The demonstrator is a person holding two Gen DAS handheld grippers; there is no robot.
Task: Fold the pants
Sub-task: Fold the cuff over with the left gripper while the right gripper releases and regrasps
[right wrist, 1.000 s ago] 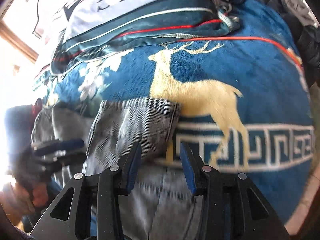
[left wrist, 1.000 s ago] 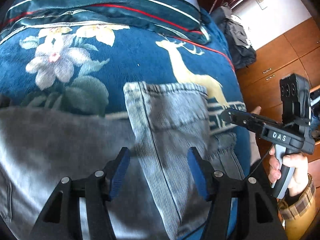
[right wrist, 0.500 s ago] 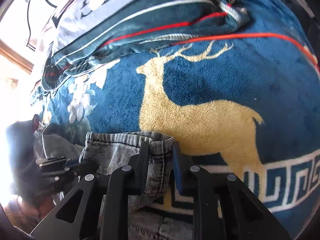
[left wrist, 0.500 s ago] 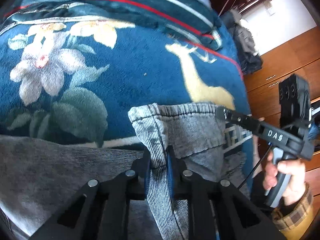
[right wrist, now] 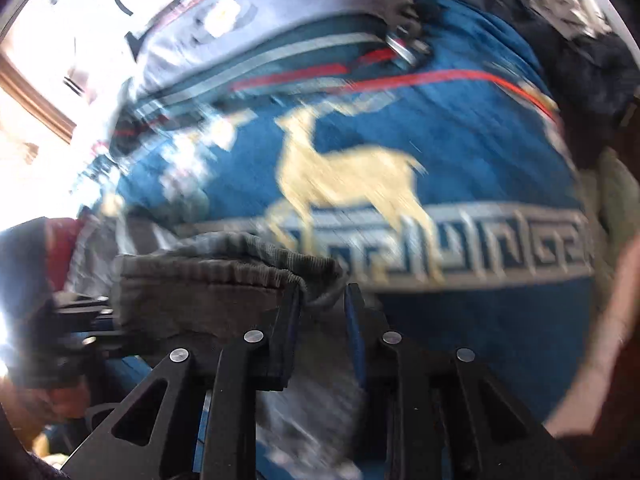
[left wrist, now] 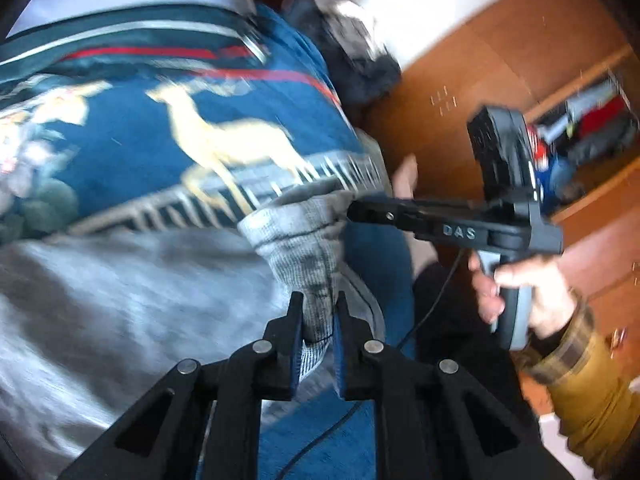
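Grey denim pants (left wrist: 132, 292) lie on a blue blanket with a gold deer (left wrist: 224, 136). My left gripper (left wrist: 318, 312) is shut on one corner of the pant-leg hem (left wrist: 304, 240), lifted off the blanket. My right gripper (right wrist: 322, 300) is shut on the other hem corner (right wrist: 224, 280); it also shows in the left wrist view (left wrist: 356, 212), side-on at the hem's far corner. The hem hangs stretched between both grippers. The left gripper shows in the right wrist view (right wrist: 86, 312) at the left edge. Both views are motion-blurred.
A folded striped quilt (left wrist: 132, 40) lies at the back of the bed. Dark clothes (left wrist: 352, 60) are piled past the bed's right edge. Wooden cabinets (left wrist: 500, 60) stand to the right, with an open shelf of items (left wrist: 584, 120).
Both grippers closed on the hem corners, then lifted the hem and pulled it back toward me, off the deer pattern. The views have swung and blurred.
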